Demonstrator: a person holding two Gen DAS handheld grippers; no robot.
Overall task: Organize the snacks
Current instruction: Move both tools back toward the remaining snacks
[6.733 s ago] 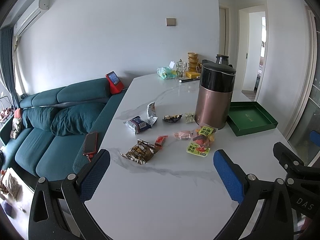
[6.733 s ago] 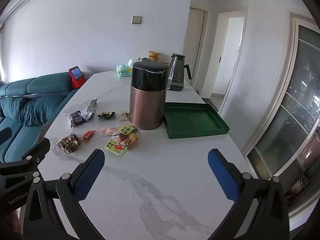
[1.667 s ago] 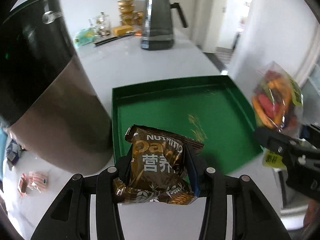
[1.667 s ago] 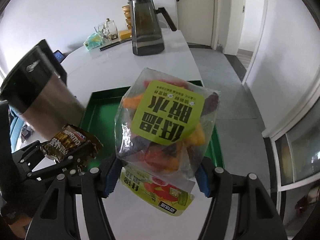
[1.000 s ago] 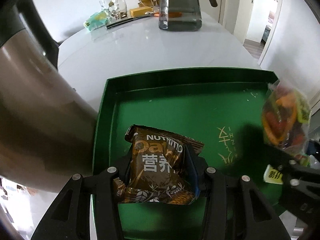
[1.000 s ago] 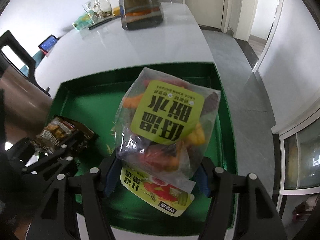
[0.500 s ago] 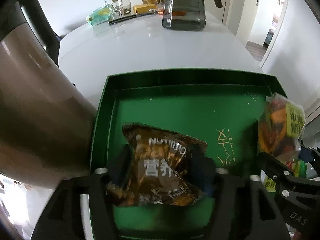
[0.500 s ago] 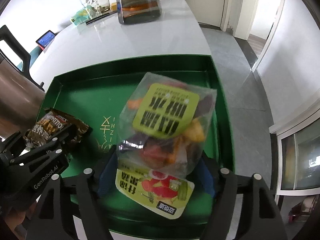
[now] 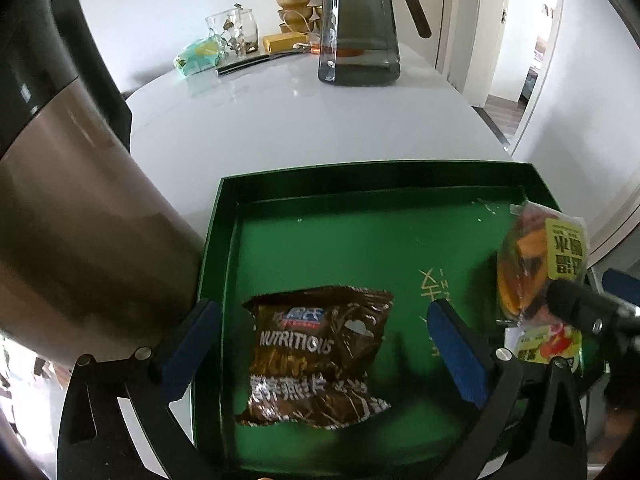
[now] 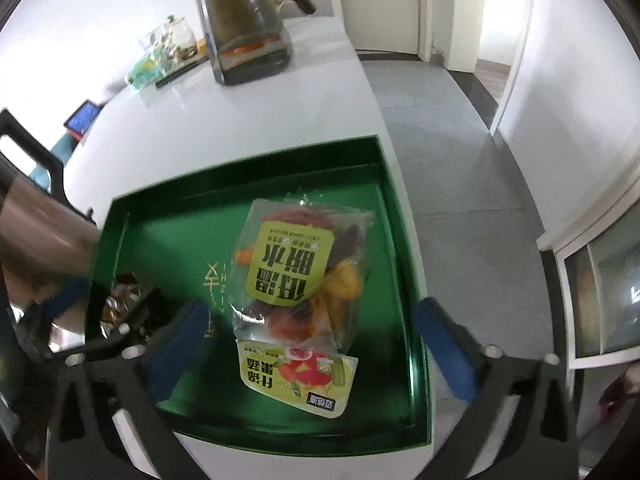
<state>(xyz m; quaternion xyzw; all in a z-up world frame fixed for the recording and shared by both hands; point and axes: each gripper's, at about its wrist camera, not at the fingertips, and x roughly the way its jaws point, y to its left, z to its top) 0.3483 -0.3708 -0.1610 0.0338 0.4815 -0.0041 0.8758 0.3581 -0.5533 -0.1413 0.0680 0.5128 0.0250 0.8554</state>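
Note:
A green tray (image 9: 360,232) sits on the white table. A brown snack packet (image 9: 320,356) lies in its near left part, between the open fingers of my left gripper (image 9: 324,344). A clear bag of dried fruit with a yellow-green label (image 10: 300,268) lies in the tray's right part (image 10: 160,220), between the open fingers of my right gripper (image 10: 308,344). The fruit bag also shows in the left wrist view (image 9: 536,264), and the brown packet in the right wrist view (image 10: 120,304). Neither gripper touches its packet.
A tall bronze and black thermos (image 9: 72,216) stands close to the tray's left side. A dark glass kettle (image 9: 360,28), glass jars (image 9: 232,32) and gold bowls (image 9: 292,0) stand at the table's far end. The table edge and floor (image 10: 460,160) lie right of the tray.
Both grippers have opened and let go. The brown packet and the fruit bag have dropped into the tray, and both grippers have drawn back a little.

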